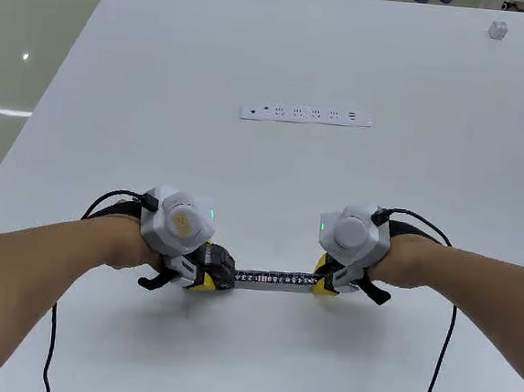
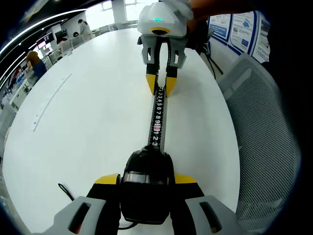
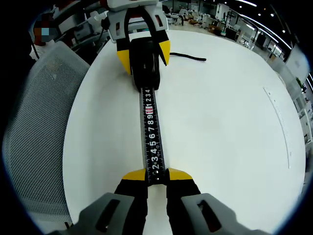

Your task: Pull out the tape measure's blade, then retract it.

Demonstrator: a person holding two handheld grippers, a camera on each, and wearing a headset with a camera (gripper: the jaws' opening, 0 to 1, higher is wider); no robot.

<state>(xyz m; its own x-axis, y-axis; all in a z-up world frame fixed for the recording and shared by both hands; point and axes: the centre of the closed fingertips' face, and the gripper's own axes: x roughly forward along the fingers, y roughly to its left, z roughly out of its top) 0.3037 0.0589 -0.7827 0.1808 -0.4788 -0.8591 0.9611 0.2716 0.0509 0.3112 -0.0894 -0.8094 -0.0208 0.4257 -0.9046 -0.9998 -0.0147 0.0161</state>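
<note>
The tape measure case is clamped by the left gripper. Its drawn-out blade is pinched by the right gripper.

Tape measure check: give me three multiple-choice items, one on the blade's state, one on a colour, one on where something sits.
1. The blade is:
A. fully retracted
B. pulled out, stretched between the left gripper and the right gripper
C. lying loose

2. The case is:
A. red
B. white
C. black

3. The power strip lies:
A. mid-table, beyond the tape
B. under the blade
C. in a gripper

Answers:
1. B: numbered blade runs from the case to the right gripper's closed jaws.
2. C: the body clamped in the left gripper is black.
3. A: the head view shows it farther up the table.
</note>
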